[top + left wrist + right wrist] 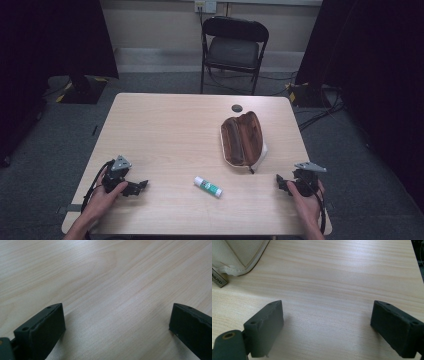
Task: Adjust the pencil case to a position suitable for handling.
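Both tongs rest on the desk (165, 130) with jaws spread and nothing between them: the left tongs (141, 185) at the near left, the right tongs (279, 181) at the near right. The glue stick (208, 186) lies between them near the front edge, and the open pencil case (242, 139) sits just beyond it to the right. The work looks unstarted; the next move is probably reaching to pinch the glue stick across its narrow body.

table (165, 125): light wood, bare in middle | chair (234, 47): black, folding, beyond far edge | small dark disc (237, 108): near far edge
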Motion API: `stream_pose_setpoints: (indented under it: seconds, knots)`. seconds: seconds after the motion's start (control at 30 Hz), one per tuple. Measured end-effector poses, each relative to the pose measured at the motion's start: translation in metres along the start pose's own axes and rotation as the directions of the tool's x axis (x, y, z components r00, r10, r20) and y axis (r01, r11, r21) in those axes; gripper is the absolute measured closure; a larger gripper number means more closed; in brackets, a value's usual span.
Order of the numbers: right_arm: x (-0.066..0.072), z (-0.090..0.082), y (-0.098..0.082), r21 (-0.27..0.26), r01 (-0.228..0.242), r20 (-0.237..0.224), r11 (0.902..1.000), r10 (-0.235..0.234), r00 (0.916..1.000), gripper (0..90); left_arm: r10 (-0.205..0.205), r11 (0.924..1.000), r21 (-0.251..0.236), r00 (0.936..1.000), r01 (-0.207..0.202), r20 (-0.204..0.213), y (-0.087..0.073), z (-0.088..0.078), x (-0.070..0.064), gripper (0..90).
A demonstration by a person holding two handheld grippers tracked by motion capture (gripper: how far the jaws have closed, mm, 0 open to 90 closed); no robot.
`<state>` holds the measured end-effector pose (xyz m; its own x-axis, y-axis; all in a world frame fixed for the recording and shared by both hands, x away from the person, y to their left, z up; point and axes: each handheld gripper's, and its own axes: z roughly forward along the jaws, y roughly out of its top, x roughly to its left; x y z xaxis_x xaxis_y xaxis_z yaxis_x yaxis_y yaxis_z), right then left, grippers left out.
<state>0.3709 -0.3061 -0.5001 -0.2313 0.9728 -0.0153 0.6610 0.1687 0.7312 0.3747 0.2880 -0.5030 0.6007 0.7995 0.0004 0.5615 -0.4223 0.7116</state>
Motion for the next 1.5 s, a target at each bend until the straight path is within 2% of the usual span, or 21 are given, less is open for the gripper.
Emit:
stream_pose_setpoints:
  seconds: [0.23, 0.27, 0.37, 0.4, 0.5, 0.57, 0.77, 0.83, 0.9, 1.07, 1.1, 1.13, 1.27, 1.33, 1.37, 1.4, 1.47, 1.5]
  knots:
    - [0.003, -0.002, -0.001, -0.013, -0.009, 0.0, 0.9999, 0.009, 1.0, 16.3, -0.001, 1.0, -0.001, 1.0, 0.001, 0.0, 0.001, 0.001, 0.0, 0.0]
    - [0.005, -0.003, 0.0, -0.019, 0.001, -0.012, 0.9998, -0.001, 0.9999, 25.1, 0.0, 1.0, -0.001, 1.0, 0.0, 0.0, 0.001, 0.001, 0.0, 0.0]
    - [0.008, -0.007, 0.0, -0.011, 0.002, -0.049, 0.9999, -0.002, 0.9988, 28.6, -0.003, 1.0, 0.001, 1.0, 0.003, -0.003, 0.0, 0.0, 0.0, 0.0]
    - [0.01, -0.008, 0.0, -0.009, 0.002, -0.068, 1.0, -0.002, 0.9977, 32.5, -0.003, 1.0, 0.001, 1.0, 0.003, -0.005, 0.0, 0.0, 0.0, 0.0]
    - [0.016, -0.016, 0.001, -0.021, 0.006, -0.122, 0.9998, -0.009, 0.9925, 39.4, -0.004, 1.0, 0.002, 1.0, 0.004, -0.005, 0.0, 0.0, 0.0, 0.0]
    - [0.022, -0.022, 0.003, -0.039, 0.024, -0.154, 0.999, -0.03, 0.9876, 45.5, -0.004, 1.0, 0.001, 1.0, 0.004, -0.005, 0.0, 0.0, 0.0, 0.0]
    - [0.047, -0.033, 0.008, -0.081, 0.073, -0.273, 0.994, -0.093, 0.9574, 59.0, -0.004, 1.0, 0.001, 1.0, 0.004, -0.005, 0.0, 0.0, 0.0, 0.0]
    - [0.057, -0.035, 0.012, -0.094, 0.109, -0.295, 0.9896, -0.132, 0.9463, 62.9, -0.004, 1.0, 0.001, 1.0, 0.004, -0.005, 0.0, 0.0, 0.0, 0.0]
    - [0.067, -0.035, 0.015, -0.108, 0.129, -0.332, 0.9858, -0.158, 0.93, 65.5, -0.004, 1.0, 0.001, 1.0, 0.004, -0.005, 0.0, 0.0, 0.0, 0.0]
    - [0.091, -0.029, 0.028, -0.137, 0.188, -0.39, 0.9726, -0.227, 0.8924, 71.3, -0.004, 1.0, 0.001, 1.0, 0.004, -0.005, 0.0, 0.0, 0.0, 0.0]
    - [0.091, -0.029, 0.028, -0.137, 0.188, -0.39, 0.9726, -0.227, 0.8924, 71.3, -0.003, 1.0, 0.001, 1.0, 0.003, -0.005, 0.0, 0.0, 0.0, 0.0]
    - [0.099, -0.026, 0.034, -0.14, 0.201, -0.415, 0.9695, -0.242, 0.8773, 73.9, -0.004, 1.0, 0.001, 1.0, 0.004, -0.005, 0.0, 0.0, 0.0, 0.0]
    - [0.114, -0.015, 0.044, -0.135, 0.226, -0.443, 0.9647, -0.263, 0.8573, 75.8, -0.003, 1.0, 0.001, 1.0, 0.003, -0.005, 0.0, 0.0, 0.0, 0.0]
    - [0.12, -0.009, 0.051, -0.145, 0.244, -0.444, 0.9588, -0.284, 0.8499, 76.2, -0.002, 1.0, 0.002, 1.0, 0.002, -0.005, 0.0, 0.0, 0.0, 0.0]
    - [0.12, -0.009, 0.051, -0.145, 0.244, -0.444, 0.9588, -0.284, 0.8499, 76.2, -0.002, 1.0, 0.002, 1.0, 0.002, -0.005, 0.0, 0.0, 0.0, 0.0]
    - [0.126, -0.004, 0.058, -0.143, 0.24, -0.448, 0.9601, -0.279, 0.8494, 76.2, -0.003, 1.0, 0.001, 1.0, 0.003, -0.005, 0.0, 0.0, 0.0, 0.0]
    - [0.132, 0.002, 0.064, -0.15, 0.253, -0.451, 0.9559, -0.294, 0.843, 75.4, -0.004, 1.0, 0.001, 1.0, 0.004, -0.004, 0.0, 0.0, 0.0, 0.0]
    - [0.135, 0.006, 0.067, -0.149, 0.248, -0.453, 0.9572, -0.289, 0.843, 74.8, -0.004, 1.0, 0.001, 1.0, 0.004, -0.005, 0.0, 0.0, 0.0, 0.0]
